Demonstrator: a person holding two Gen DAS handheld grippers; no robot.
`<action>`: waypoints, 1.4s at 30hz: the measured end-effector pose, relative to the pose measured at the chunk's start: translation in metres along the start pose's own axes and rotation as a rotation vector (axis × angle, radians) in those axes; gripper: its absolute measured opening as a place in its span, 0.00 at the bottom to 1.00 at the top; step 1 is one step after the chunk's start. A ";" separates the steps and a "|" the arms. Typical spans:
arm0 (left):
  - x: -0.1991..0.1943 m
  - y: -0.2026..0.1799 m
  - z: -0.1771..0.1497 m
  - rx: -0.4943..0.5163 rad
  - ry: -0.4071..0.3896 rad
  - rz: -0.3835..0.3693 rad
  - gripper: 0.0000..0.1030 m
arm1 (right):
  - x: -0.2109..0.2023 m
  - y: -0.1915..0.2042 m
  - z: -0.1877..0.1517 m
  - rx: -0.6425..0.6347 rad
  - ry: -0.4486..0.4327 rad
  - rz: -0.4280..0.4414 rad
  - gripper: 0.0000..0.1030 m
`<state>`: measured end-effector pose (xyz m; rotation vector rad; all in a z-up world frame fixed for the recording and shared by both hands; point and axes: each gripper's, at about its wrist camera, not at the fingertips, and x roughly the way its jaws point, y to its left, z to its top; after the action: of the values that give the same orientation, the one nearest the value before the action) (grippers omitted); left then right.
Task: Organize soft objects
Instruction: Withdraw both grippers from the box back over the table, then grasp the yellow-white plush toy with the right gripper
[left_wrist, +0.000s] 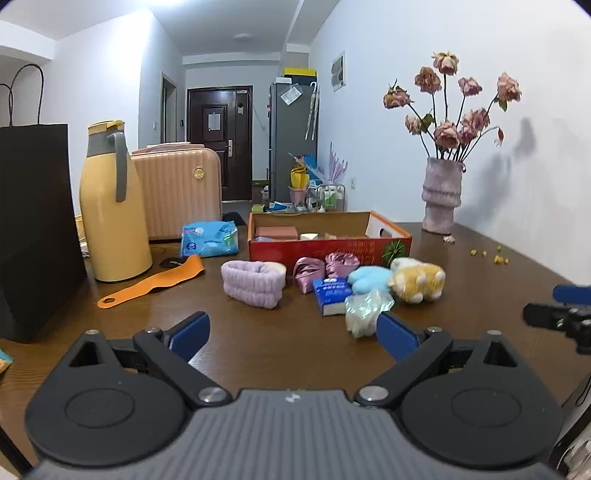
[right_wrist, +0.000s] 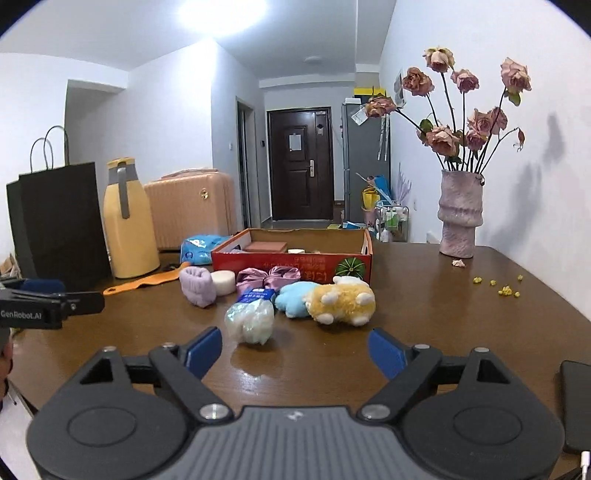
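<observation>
Blue-padded fingers of the left gripper (left_wrist: 293, 334) spread wide at the bottom of its frame, level above the brown table (left_wrist: 258, 343), gripping nothing. The right gripper (right_wrist: 295, 352) is likewise spread and empty, low over the table. Soft things cluster mid-frame in front of the red box (left_wrist: 328, 247): a lilac band (left_wrist: 253, 282), pink scrunchies (left_wrist: 325, 269), a blue toy (left_wrist: 369, 278), a yellow plush (left_wrist: 417, 280), a tissue pack (left_wrist: 330, 295) and a crinkly bag (left_wrist: 364, 310), nearest the left gripper's right finger.
</observation>
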<state>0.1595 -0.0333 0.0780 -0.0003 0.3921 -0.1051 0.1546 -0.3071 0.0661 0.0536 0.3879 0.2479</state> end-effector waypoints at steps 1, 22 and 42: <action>0.003 -0.001 0.002 -0.003 0.002 -0.006 0.96 | 0.007 -0.001 -0.001 0.014 0.008 0.009 0.86; 0.127 -0.029 0.018 0.056 0.073 -0.065 0.96 | 0.244 -0.073 0.007 0.365 0.152 -0.230 0.40; 0.132 -0.100 -0.030 -0.054 0.302 -0.382 0.84 | 0.066 -0.083 -0.051 0.297 0.218 0.071 0.56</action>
<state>0.2588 -0.1460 0.0019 -0.1144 0.6941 -0.4755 0.2136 -0.3707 -0.0136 0.3346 0.6387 0.2657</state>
